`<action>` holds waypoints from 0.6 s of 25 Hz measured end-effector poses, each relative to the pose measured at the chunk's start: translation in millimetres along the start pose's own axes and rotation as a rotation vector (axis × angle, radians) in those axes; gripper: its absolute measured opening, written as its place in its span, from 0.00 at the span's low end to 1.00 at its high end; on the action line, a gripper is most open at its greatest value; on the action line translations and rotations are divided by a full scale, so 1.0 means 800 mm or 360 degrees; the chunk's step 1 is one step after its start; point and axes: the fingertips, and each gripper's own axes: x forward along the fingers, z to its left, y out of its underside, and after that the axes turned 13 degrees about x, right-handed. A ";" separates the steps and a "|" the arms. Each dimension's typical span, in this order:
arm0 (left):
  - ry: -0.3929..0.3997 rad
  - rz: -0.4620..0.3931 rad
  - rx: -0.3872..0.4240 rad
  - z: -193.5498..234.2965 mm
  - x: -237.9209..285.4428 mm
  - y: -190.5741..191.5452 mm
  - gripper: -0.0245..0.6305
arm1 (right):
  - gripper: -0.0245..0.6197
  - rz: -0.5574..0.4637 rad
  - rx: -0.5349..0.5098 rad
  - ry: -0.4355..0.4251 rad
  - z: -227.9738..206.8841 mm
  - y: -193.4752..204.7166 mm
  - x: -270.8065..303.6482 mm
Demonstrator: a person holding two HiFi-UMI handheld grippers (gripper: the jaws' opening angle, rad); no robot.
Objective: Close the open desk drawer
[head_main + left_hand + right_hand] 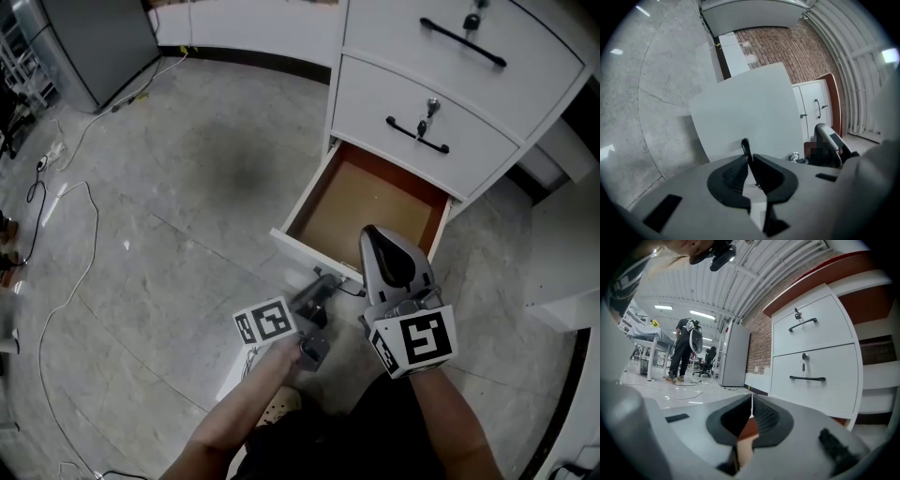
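Two claws are held at the white, brown-lined desk drawer (307, 195), which is pulled out at the bottom of the white cabinet (375, 98). Its thin black handle (745, 145) is grasped by the left claw (749, 157); the right claw (751, 401) is clenched, empty, over the drawer's front edge.

Floor (187, 187): grey marbled tile, dark smudge (239, 173) mid-left. White cable (56, 300) loops along the left side. Grey metal cabinet (94, 42) stands far left, against a brick wall (757, 350). Far back in the right gripper view: a person (684, 350) stands by a table (649, 338), with possibly an office chair (710, 362) just right of them. Ceiling strip lights (705, 314) are on.
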 end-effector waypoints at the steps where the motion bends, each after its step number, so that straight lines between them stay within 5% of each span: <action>1: 0.0012 -0.0011 0.0005 -0.003 0.002 -0.004 0.10 | 0.05 -0.0007 0.0010 0.0013 -0.002 -0.002 -0.001; 15: 0.0072 -0.0037 0.0020 -0.024 0.038 -0.033 0.11 | 0.05 0.0008 0.0017 0.0122 -0.029 -0.008 -0.016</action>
